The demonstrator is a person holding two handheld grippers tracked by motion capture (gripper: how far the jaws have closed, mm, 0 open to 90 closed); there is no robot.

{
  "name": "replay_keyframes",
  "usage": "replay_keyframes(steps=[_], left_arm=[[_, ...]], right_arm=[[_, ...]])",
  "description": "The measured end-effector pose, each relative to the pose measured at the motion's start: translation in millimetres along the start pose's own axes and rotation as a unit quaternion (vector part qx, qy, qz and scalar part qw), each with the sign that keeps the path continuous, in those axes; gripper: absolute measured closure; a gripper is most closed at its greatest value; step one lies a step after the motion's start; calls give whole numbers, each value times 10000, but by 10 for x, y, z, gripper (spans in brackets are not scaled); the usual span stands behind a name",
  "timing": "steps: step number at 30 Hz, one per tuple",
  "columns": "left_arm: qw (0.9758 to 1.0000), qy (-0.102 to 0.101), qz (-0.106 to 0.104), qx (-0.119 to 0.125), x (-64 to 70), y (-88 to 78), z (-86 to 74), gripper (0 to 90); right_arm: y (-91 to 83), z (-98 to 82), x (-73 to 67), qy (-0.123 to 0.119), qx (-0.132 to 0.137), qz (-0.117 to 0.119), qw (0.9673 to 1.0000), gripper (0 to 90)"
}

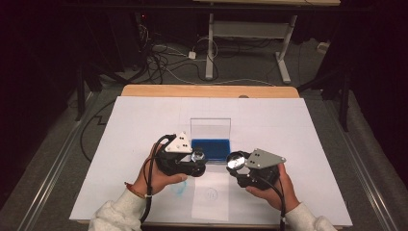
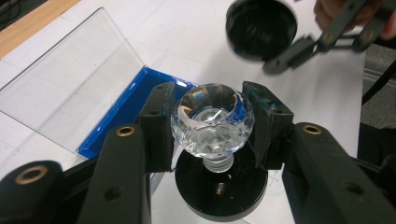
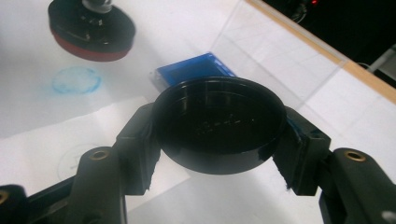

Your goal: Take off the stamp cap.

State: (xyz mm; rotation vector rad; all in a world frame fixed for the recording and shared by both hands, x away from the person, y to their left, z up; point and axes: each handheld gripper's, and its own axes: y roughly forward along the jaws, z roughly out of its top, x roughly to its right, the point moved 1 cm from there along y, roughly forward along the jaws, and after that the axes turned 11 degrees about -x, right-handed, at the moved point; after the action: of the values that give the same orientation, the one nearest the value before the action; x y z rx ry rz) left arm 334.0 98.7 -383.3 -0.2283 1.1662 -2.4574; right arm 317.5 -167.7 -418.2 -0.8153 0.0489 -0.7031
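My left gripper [image 2: 212, 128] is shut on the faceted crystal knob [image 2: 212, 119] of a stamp, held above the table. The stamp's round black base [image 2: 219, 186] hangs below the jaws, and its underside [image 3: 93, 51] is red. My right gripper [image 3: 219, 140] is shut on a round black cap [image 3: 219, 123], hollow side up, just right of the stamp [image 1: 197, 156]. In the high view the cap [image 1: 235, 160] and both grippers hover in front of a blue ink pad [image 1: 210, 149]. The pad's clear lid [image 1: 210, 127] stands open behind it.
A large white sheet [image 1: 144, 125] covers the wooden table [image 1: 207, 90]. A smaller paper [image 1: 210, 195] with a faint round print lies near the front edge. A blue ring mark [image 3: 76, 79] sits to its left. Cables and a desk frame [image 1: 248, 33] lie beyond the table.
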Motion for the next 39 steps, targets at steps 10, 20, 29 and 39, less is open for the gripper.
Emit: replay_keyframes(steps=[10,20,29,39], left_arm=[[9999,11,40,-110,-27,31,-33,548],[9999,16,77,-99,-70,26,-34,548],[9999,-7,143,-67,-100,11,-33,548],[9998,-46,174,-58,-129,-21,-74,548]], right_arm=[[-231,-203,132,332,156,-244,9990,389],[-385,-411,190,554,127,-403,9976,389],[-441,-535,238,692,76,-477,9964,389],[-428,-547,273,716,67,-433,9965,389]])
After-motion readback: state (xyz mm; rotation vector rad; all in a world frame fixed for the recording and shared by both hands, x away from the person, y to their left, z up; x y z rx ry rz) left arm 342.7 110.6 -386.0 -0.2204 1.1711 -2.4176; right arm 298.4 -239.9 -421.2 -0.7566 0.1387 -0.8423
